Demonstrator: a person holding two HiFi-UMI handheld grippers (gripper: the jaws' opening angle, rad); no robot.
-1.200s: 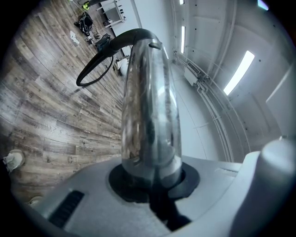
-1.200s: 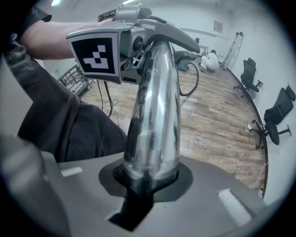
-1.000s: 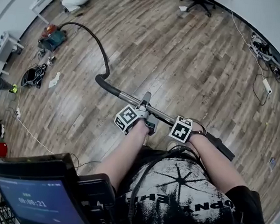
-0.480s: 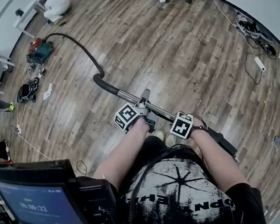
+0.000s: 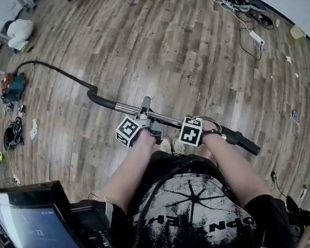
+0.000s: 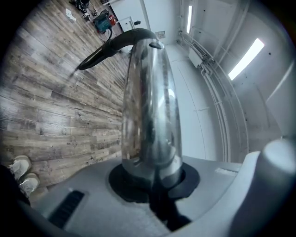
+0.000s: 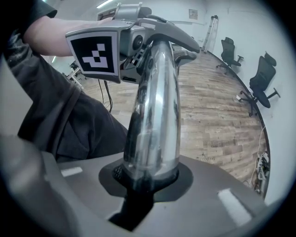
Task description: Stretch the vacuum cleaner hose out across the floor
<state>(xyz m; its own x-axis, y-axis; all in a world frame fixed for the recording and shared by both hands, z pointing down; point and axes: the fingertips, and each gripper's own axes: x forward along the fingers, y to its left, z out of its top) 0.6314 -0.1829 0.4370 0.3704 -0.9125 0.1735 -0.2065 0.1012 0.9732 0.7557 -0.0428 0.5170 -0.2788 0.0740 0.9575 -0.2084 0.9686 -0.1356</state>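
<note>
Grippers, head view: the left gripper [image 5: 143,121] and the right gripper [image 5: 190,124] are each clamped around the metal tube [image 5: 125,109]. They are set side by side at the middle of the frame, the left one nearer the hose.
Change, head view: the vacuum cleaner [image 5: 13,87] is now found at the left edge, lower than a second ago. The hose [image 5: 54,70] is drawn out into a long, shallow line from it to the tube, where a tall hump was seen before.
Meaning for the task: most of the slack is judged to be taken up across the floor [image 5: 177,58]. A bend is left close to the vacuum cleaner, so a little more pull may be needed.
Arms, head view: both forearms are held forward and down from the body. The tube is carried roughly level across the front, and its black handle end [image 5: 241,142] is pointed to the right.
Left gripper view: the left gripper [image 6: 152,185] is seen closed tight on the tube [image 6: 150,102], which fills the middle. The hose [image 6: 99,53] is led off toward the vacuum cleaner [image 6: 102,21] at the upper left.
Right gripper view: the right gripper [image 7: 148,185] is seen clamped on the tube [image 7: 155,106]. The left gripper [image 7: 120,46] is seen holding the tube further along, at the upper middle.
</note>
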